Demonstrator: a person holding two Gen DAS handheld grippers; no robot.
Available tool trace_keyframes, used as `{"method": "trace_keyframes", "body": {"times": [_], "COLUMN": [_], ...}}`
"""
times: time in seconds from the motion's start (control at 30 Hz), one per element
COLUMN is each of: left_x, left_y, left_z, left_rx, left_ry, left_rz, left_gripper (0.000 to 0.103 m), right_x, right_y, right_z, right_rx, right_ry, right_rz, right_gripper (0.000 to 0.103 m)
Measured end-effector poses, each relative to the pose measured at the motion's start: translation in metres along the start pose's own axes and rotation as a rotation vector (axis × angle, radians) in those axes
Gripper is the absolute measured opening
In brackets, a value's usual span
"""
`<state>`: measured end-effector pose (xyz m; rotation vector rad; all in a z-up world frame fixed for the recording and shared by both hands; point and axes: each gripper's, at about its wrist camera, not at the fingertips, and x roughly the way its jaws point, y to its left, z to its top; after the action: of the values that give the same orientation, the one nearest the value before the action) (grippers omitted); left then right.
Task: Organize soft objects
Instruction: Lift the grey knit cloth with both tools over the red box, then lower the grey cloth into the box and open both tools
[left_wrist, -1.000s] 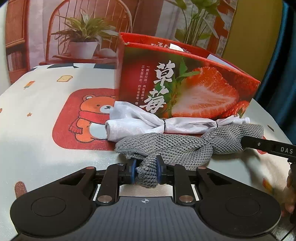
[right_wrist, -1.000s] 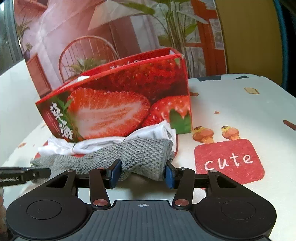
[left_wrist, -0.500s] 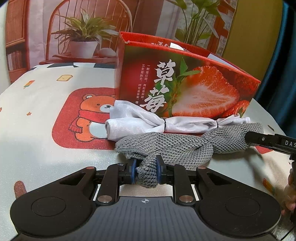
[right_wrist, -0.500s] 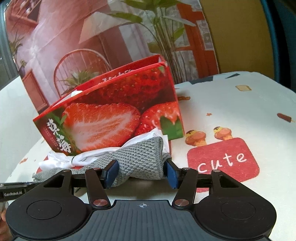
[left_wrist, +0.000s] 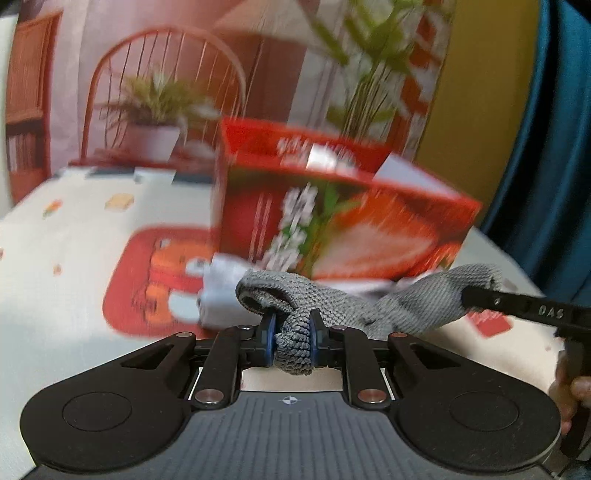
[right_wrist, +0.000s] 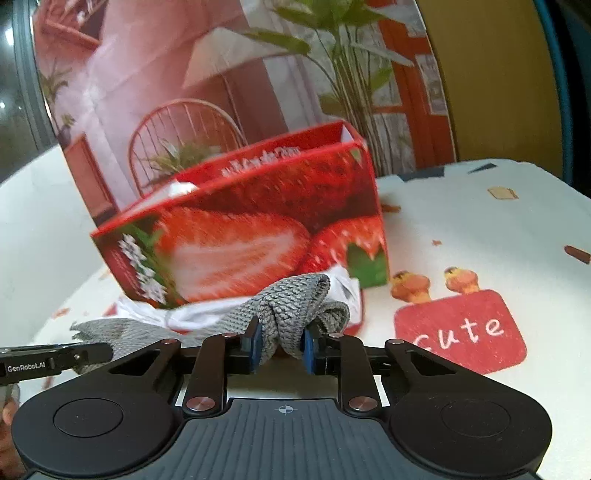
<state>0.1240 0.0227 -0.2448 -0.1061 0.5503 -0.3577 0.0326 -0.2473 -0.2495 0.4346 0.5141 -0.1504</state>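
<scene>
Since the prior frame, right gripper (right_wrist: 279, 348) jaws have just closed onto the gray knit cloth (left_wrist: 399, 306), now lifted off the tablecloth (left_wrist: 74, 240); left gripper (left_wrist: 291, 345) is clamped on the other end. Cloth hangs betw. both, in front of strawberry box (right_wrist: 258, 229), above white cloth (right_wrist: 207, 314). Best done w/ both ends raised evenly, cloth taut, clearing box rim.

- One grey knitted cloth (left_wrist: 402, 306), the only one of its kind.
- One white cloth (right_wrist: 207, 314), bunched behind the grey one.
- One red strawberry box (right_wrist: 258, 229).
- Two tools: the left tool (left_wrist: 291, 345) and the right tool (right_wrist: 282, 345).
- One table (right_wrist: 480, 221), under a printed cover.
</scene>
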Motion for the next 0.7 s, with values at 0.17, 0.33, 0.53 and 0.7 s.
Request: {"method": "trace_keyframes", "body": {"times": [0.17, 0.33, 0.53, 0.7], "left_x": [-0.026, -0.044, -0.045, -0.020], "left_y": [-0.001, -0.012, -0.029, -0.036], "left_z": [0.020, 0.044, 0.081, 0.117], "left_rx": [-0.015, 0.028, 0.123, 0.156], "left_ry": [-0.118, -0.211, -0.279, -0.287], "left_rz": [-0.030, -0.035, -0.011, 0.026], "left_gripper": [0.018, 0.018, 0.018, 0.018], "right_x": [-0.025, -0.039, -0.044, -0.023], "right_y": [0.013, 0.022, 0.030, 0.038], "right_z": [0.017, 0.040, 0.081, 0.121], "right_rx": [-0.040, -0.064, -0.107, -0.136], "right_ry": [-0.094, -0.163, -0.224, -0.231], "right_rz": [0.052, 0.079, 0.101, 0.101], "right_gripper": [0.020, 0.020, 0.020, 0.020]}}
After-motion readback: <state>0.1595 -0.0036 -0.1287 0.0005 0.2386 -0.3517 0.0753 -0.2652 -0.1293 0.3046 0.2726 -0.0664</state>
